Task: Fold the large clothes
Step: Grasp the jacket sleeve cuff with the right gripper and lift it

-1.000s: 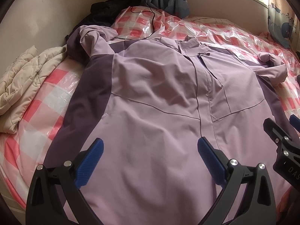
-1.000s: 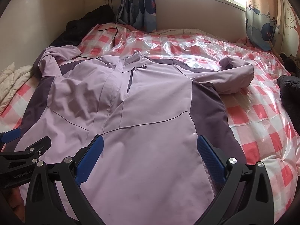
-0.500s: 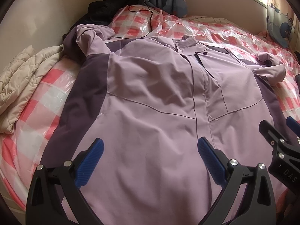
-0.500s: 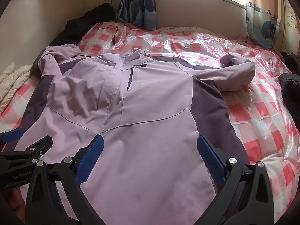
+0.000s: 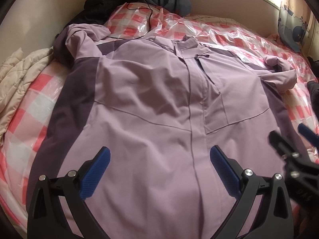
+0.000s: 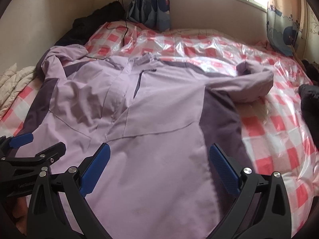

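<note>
Lilac jacket (image 5: 159,103) lies front-up, spread flat over checked bedspread (image 6: 279,123), collar toward 12 o'clock; one sleeve bunched at 2 o'clock. Left gripper (image 5: 159,171) spread wide, empty, above hem at 6 o'clock. Right gripper (image 6: 159,169) likewise spread, holding nothing

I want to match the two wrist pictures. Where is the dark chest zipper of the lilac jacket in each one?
Left wrist: the chest zipper is above centre, slightly right.
Right wrist: the chest zipper is above centre, slightly left.
Shared landmark: the black cable on the checked bedding, beyond the jacket collar.
</note>
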`<action>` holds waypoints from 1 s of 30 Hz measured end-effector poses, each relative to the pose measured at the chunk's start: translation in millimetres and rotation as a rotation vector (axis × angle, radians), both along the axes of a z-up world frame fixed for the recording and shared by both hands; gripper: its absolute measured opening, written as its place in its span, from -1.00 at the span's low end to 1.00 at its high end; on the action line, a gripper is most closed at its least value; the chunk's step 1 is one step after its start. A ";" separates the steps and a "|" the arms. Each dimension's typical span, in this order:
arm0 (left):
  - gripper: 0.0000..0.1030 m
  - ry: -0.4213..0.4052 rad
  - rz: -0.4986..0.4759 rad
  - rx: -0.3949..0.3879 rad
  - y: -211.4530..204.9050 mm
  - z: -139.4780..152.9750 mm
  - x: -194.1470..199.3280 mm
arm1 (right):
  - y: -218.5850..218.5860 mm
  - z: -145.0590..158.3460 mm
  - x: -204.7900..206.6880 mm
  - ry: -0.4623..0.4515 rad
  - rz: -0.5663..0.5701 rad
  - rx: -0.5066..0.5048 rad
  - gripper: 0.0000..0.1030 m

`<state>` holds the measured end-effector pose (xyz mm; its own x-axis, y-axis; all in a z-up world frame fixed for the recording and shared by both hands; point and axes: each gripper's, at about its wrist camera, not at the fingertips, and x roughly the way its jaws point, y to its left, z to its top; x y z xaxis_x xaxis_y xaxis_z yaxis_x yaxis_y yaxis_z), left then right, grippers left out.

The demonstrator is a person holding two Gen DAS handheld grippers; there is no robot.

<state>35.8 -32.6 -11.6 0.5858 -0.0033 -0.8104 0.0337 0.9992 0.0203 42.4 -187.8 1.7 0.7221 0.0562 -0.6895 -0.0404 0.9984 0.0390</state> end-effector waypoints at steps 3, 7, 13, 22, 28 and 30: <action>0.87 0.006 -0.003 -0.022 -2.7 0.1 6.1 | -25.5 22.7 2.6 -0.055 -0.022 -0.017 0.87; 0.87 0.031 -0.005 -0.075 -5.9 -2.6 15.5 | -98.4 54.2 43.2 -0.057 -0.083 0.006 0.87; 0.87 0.069 0.005 -0.152 -7.8 -11.2 27.0 | -255.6 64.2 166.3 0.088 -0.255 0.120 0.87; 0.87 0.112 0.010 -0.221 -17.8 -24.2 39.7 | -411.9 -29.1 286.0 0.247 -0.458 0.607 0.87; 0.87 0.150 0.023 -0.283 -16.9 -34.7 43.1 | -402.6 -47.3 308.3 0.177 -0.330 0.707 -0.73; 0.87 0.157 0.016 -0.278 -20.2 -37.7 42.3 | -390.6 -12.7 292.8 0.073 -0.288 0.605 -0.80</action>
